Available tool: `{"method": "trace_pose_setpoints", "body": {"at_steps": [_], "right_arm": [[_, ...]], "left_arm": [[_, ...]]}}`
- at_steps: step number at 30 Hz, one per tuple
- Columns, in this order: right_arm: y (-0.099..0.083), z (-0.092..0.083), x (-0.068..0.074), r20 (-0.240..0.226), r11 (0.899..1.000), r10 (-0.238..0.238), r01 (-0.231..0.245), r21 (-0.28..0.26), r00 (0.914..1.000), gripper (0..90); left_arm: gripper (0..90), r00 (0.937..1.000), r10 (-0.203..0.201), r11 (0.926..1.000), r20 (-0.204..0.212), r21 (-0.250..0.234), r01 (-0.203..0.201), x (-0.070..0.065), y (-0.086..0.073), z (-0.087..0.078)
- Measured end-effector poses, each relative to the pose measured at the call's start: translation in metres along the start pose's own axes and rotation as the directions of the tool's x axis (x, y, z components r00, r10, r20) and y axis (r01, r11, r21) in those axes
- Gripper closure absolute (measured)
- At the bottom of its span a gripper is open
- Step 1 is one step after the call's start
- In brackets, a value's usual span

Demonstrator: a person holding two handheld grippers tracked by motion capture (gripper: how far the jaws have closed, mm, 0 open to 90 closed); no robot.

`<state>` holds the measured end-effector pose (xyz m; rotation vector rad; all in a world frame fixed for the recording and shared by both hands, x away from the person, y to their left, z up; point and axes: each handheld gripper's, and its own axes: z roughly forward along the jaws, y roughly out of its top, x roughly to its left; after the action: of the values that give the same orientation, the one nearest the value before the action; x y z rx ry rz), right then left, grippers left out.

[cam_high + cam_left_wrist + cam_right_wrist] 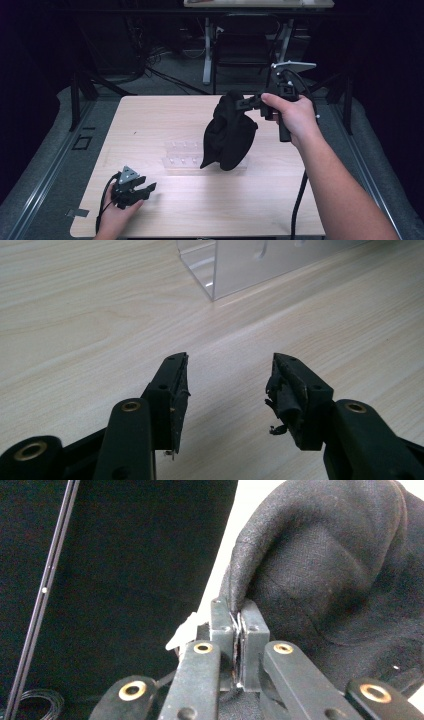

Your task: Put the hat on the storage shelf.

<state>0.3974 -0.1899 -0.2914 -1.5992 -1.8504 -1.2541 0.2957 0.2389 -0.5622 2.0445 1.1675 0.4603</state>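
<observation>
High view: right gripper (248,103) clenched on black cloth (228,132) – lifted, hanging over the clear plastic rack (182,155); left gripper (145,189) low at the table (150,120) front.
Left gripper view: jaws apart, nothing between – rack corner (215,270) ahead.
Right gripper view: jaws pinch a cloth fold (320,565).

pretty dim room overall, most of the light lands on the light wood table (150,125), pale grain with rounded corners. It sits on a grey floor (40,165) that looks like carpet or matting, with a dark metal rail (47,177) running along the left side and black frame legs (75,102) at the back left. Behind it there's a second desk (257,3) with white legs (206,50), a dark chair (245,47) tucked under it, and a tangle of black cables (150,67) across the floor. Both far edges just fade into black
</observation>
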Motion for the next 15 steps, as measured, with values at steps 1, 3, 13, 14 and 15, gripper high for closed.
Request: {"method": "trace_pose_setpoints", "body": {"at_steps": [1,3,13,14,15], "right_arm": [[0.001,0.001,0.0,0.004,1.0,0.001,-0.001,-0.002,1.0,87.9],[0.005,0.002,0.001,0.01,1.0,-0.004,0.004,-0.002,0.9999,87.9],[0.014,0.012,-0.007,0.048,1.0,0.01,-0.009,-0.015,0.9988,87.8],[0.014,0.016,-0.008,0.059,1.0,0.004,-0.004,-0.008,0.9982,87.8],[0.014,0.016,-0.008,0.059,1.0,0.004,-0.004,-0.008,0.9982,87.8]], "left_arm": [[50.1,1.0,0.002,1.0,0.004,0.002,-0.002,0.0,0.0,0.0],[50.1,1.0,0.008,1.0,0.006,-0.006,-0.008,-0.002,0.001,-0.001],[49.5,0.9943,0.092,0.9912,0.054,-0.1,-0.087,-0.031,0.03,-0.011],[49.5,0.9891,0.129,0.9849,0.071,-0.125,-0.119,-0.041,0.04,-0.015],[49.5,0.9891,0.129,0.9849,0.071,-0.125,-0.119,-0.041,0.04,-0.015]]}}
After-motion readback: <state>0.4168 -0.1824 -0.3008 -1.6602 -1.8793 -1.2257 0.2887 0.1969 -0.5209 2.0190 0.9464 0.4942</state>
